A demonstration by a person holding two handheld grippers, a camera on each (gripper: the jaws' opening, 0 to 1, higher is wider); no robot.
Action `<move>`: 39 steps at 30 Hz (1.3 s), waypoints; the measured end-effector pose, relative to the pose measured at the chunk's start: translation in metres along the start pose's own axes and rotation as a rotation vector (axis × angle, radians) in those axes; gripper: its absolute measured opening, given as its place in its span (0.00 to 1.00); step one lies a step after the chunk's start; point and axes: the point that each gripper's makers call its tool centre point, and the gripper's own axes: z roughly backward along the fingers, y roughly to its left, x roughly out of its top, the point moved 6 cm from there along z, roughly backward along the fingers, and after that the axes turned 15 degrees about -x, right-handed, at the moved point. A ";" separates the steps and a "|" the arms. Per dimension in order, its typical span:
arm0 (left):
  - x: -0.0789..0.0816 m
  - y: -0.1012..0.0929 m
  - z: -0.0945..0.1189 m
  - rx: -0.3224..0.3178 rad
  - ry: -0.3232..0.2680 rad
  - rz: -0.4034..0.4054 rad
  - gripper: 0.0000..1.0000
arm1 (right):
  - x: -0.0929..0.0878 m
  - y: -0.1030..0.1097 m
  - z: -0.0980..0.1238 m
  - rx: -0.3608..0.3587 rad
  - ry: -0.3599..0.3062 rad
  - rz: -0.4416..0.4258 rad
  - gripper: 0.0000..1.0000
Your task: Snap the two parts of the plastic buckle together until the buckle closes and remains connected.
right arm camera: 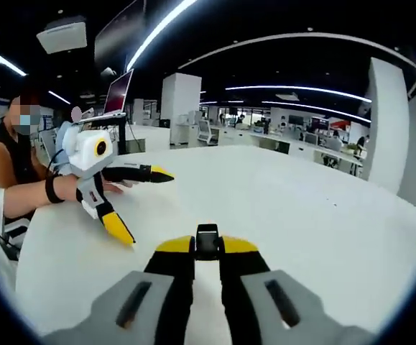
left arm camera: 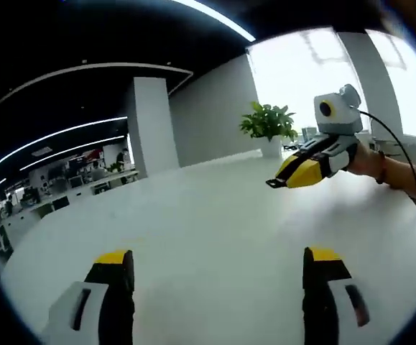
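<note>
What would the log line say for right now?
left gripper: open, holds nothing | right gripper: shut on black buckle part | both raised over white table | buckle not joined

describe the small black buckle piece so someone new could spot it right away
Start at the big white table and find the right gripper, the one whose jaws are closed together above it. The buckle piece is the small black plastic part pinched between its yellow tips, the single dark bit sticking out past the yellow.

L gripper point(left arm camera: 218, 269) jaws wide apart, R gripper point(right arm camera: 208, 248) jaws pinched on black buckle part point(right arm camera: 208, 241)
</note>
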 end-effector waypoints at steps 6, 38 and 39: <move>0.005 0.009 0.000 0.003 -0.058 0.063 0.99 | -0.001 -0.001 -0.002 -0.003 0.002 0.018 0.11; 0.029 0.014 0.013 -0.013 -0.171 0.077 0.99 | 0.018 0.004 -0.005 0.008 -0.030 -0.011 0.11; 0.030 0.012 0.014 -0.009 -0.182 0.072 0.98 | 0.021 0.002 -0.009 0.006 -0.029 -0.008 0.11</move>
